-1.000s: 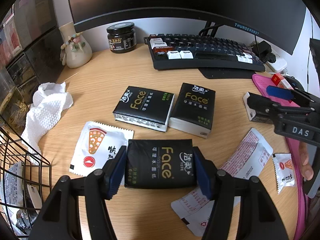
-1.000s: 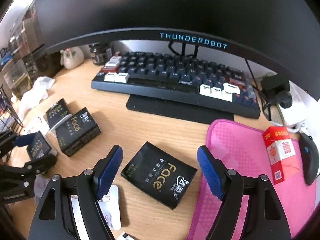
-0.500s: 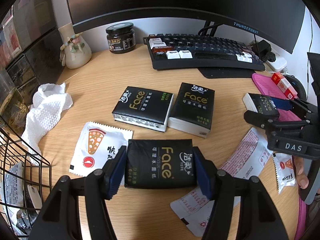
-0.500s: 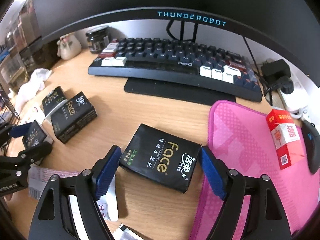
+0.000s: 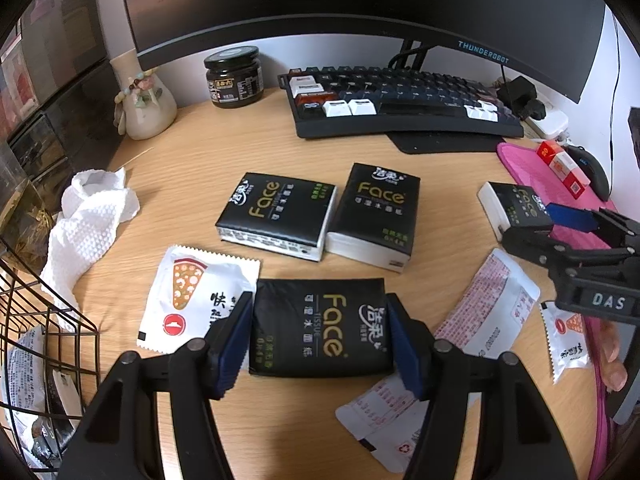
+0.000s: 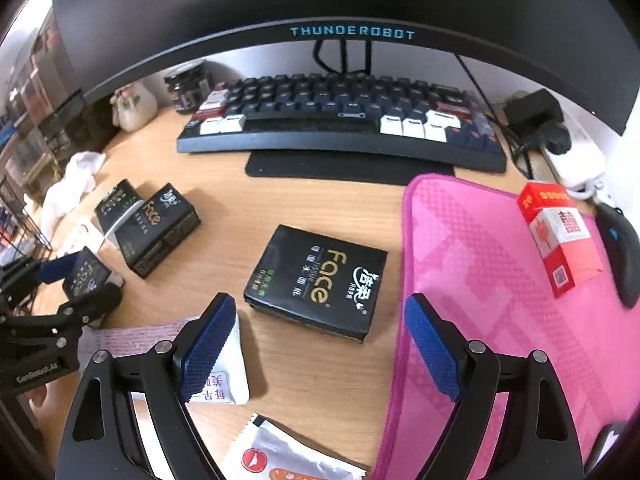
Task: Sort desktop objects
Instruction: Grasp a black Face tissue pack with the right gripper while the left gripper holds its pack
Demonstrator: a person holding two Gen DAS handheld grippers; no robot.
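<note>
My left gripper (image 5: 319, 304) is shut on a black "Face" tissue pack (image 5: 320, 324) that rests on the wooden desk, one blue pad against each side. Two more black packs (image 5: 276, 210) (image 5: 376, 212) lie side by side just beyond it. My right gripper (image 6: 320, 302) hovers low over the desk with its jaws opening. A fourth black pack (image 6: 316, 280) lies flat just ahead of its fingertips, which do not touch it. The left wrist view shows that right gripper (image 5: 544, 226) at the right edge, beside this pack (image 5: 516, 204).
A keyboard (image 6: 340, 120) and a monitor stand at the back, with a dark jar (image 5: 234, 76) and a vase (image 5: 146, 108) at the back left. A crumpled paper towel (image 5: 88, 220) and a wire basket (image 5: 36, 340) are at the left. Sachets (image 5: 192, 300) lie around. A pink mat (image 6: 500, 280) holds a red box (image 6: 560, 236).
My right gripper's jaws have widened and it has drawn back, so its tissue pack now lies ahead of the fingertips instead of between them. My left gripper and its pack have stayed put.
</note>
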